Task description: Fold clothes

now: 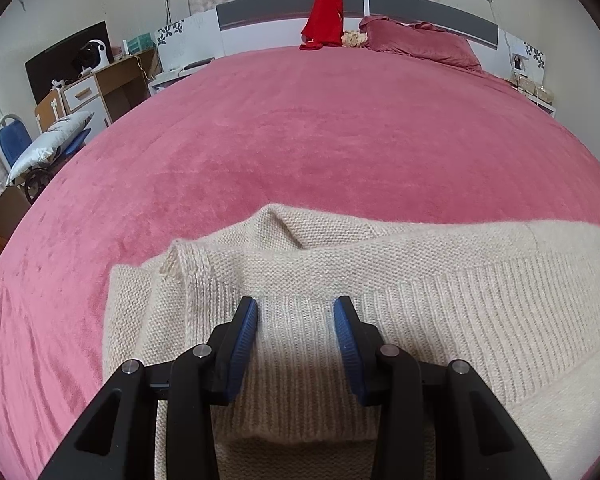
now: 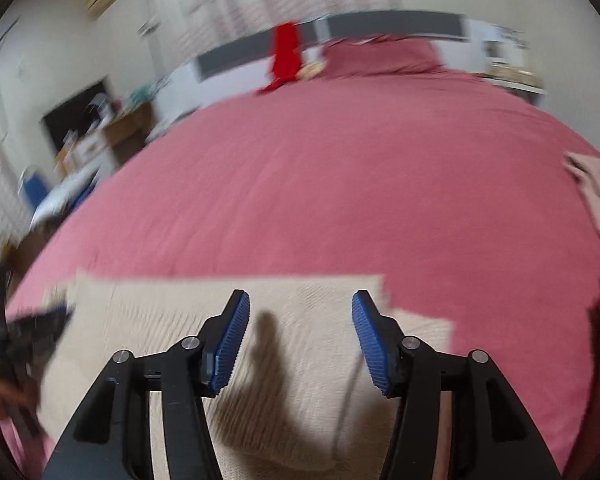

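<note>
Cream sweater (image 1: 380,280) on pink bed (image 1: 300,140) — part folded, further folds likely left. Left gripper (image 1: 296,316) pinching ribbed fold. Right gripper (image 2: 300,312) open, empty — view blurred.

Left gripper (image 1: 296,312): angled downward, black linkage arms spread, blue ribbed pads (image 1: 246,334) apart, ribbed knit bunched between them; grip itself unclear. Right gripper (image 2: 300,306): angled downward, blue pads (image 2: 230,344) wide apart, nothing between them, above fabric. Right wrist view motion-blurred.
</note>
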